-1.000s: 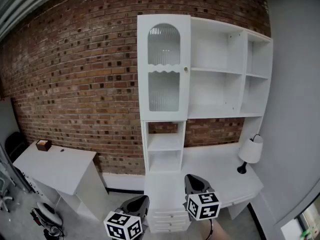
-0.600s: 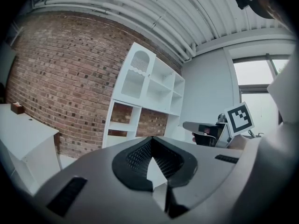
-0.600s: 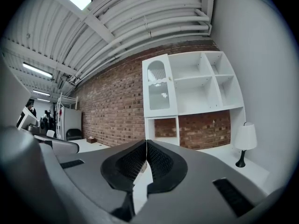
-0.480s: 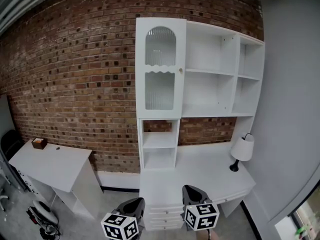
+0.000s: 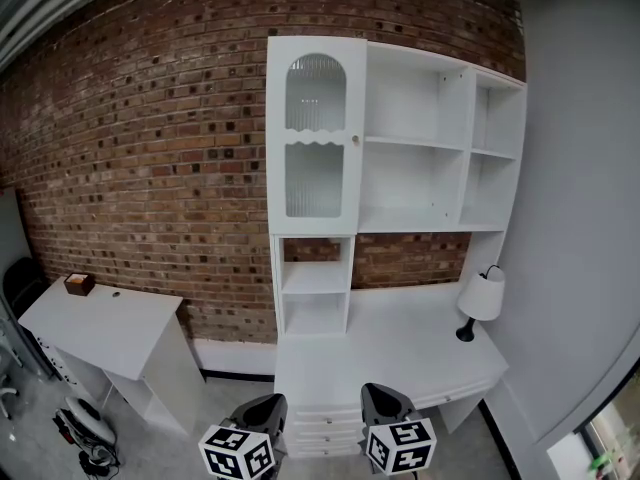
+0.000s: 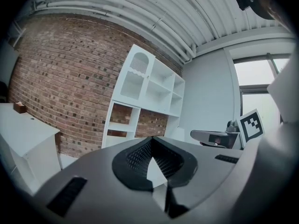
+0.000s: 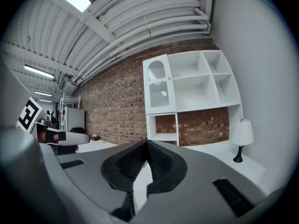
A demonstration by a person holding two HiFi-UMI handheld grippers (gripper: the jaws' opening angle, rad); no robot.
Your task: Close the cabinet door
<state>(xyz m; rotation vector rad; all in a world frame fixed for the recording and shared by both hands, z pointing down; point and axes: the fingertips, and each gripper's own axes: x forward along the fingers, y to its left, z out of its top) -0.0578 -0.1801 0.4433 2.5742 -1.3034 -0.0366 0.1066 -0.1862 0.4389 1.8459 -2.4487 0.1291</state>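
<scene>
Cabinet door (image 5: 315, 136) flush, 2 grippers low.
Door at 12 o'clock on the shelf unit (image 5: 466, 148); left gripper (image 5: 266, 402) and right gripper (image 5: 383, 392) at 6 o'clock, well apart from it, jaws pressed together, empty.

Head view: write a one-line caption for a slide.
Left gripper and right gripper shut and empty, low before the white desk; the cabinet door above looks closed.
</scene>
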